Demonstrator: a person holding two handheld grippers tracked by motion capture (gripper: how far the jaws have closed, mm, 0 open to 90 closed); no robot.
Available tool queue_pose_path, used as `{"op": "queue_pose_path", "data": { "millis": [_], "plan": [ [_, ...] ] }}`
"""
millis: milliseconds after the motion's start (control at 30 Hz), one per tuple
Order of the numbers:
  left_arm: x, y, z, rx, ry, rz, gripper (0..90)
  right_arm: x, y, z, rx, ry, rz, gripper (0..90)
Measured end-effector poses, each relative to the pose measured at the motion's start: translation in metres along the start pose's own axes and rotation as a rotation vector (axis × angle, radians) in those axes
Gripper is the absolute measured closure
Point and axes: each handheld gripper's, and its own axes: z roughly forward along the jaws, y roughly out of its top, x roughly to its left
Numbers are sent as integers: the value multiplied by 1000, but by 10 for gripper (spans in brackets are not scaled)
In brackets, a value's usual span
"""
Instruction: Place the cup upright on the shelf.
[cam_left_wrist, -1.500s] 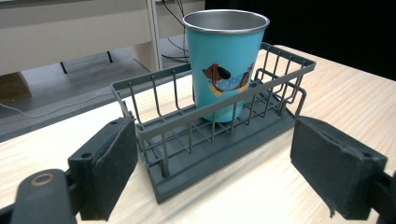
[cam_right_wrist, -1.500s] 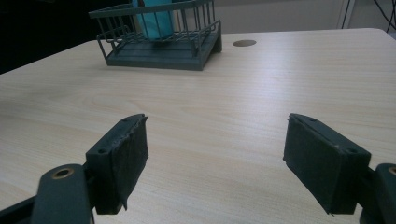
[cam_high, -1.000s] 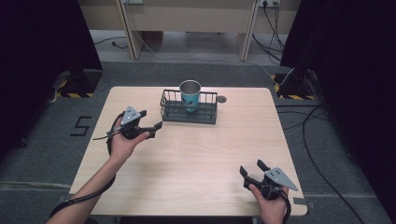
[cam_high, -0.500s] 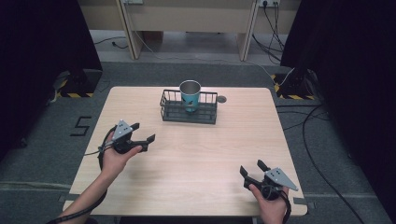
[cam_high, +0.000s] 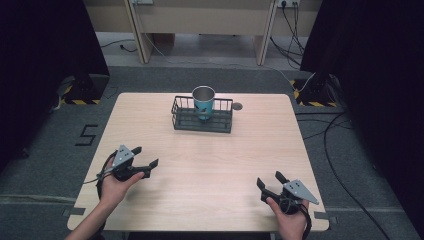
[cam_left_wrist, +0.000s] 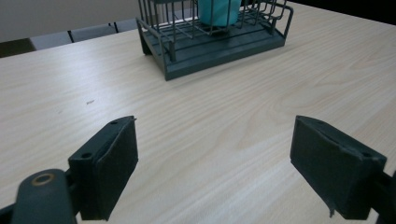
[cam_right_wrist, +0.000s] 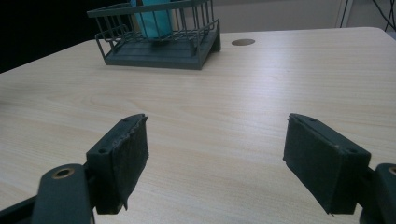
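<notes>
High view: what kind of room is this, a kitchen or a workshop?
Likely a lab or recording studio: a bare wooden table stands between black curtains, cables trail over the grey carpet, and hazard-striped feet sit on the floor.

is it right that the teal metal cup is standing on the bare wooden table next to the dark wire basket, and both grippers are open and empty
Not quite. The teal metal cup stands inside the dark wire basket, not beside it on the wooden table; the high view shows this. The rest holds: the left gripper and right gripper are both open and empty.
</notes>
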Motion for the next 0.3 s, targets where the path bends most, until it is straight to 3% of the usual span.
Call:
{"op": "queue_pose_path", "data": {
  "millis": [300],
  "plan": [
    [-1, -9, -6, -19, -9, -20, 146, 0, 1, 0, -6, 4, -9, 227]
  ]
}}
